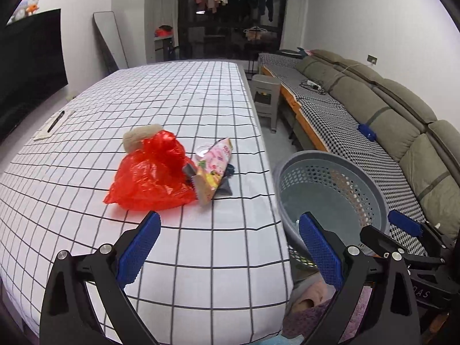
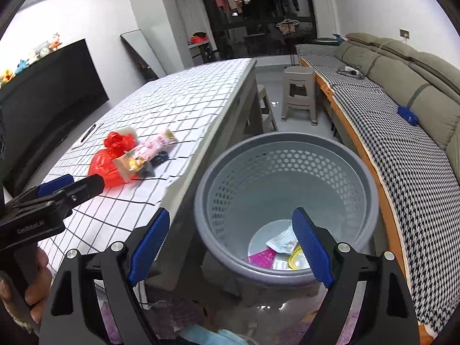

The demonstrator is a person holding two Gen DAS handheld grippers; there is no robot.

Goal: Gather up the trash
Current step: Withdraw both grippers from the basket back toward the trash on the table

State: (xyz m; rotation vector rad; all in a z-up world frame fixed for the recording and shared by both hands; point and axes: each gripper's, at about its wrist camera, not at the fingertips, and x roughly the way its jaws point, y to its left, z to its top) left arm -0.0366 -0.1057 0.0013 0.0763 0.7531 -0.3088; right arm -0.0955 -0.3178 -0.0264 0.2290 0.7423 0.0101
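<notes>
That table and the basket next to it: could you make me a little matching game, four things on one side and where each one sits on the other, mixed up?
Things:
1. red plastic bag
2. pink snack wrapper
3. black pen
4. magenta wrapper

Places:
A. at the bottom of the grey perforated basket
B. on a notepad near the far left edge of the checked tablecloth
C. mid-table, in front of a beige lump
D. leaning against the red bag's right side

Pairs: 1-C, 2-D, 3-B, 4-A
</notes>
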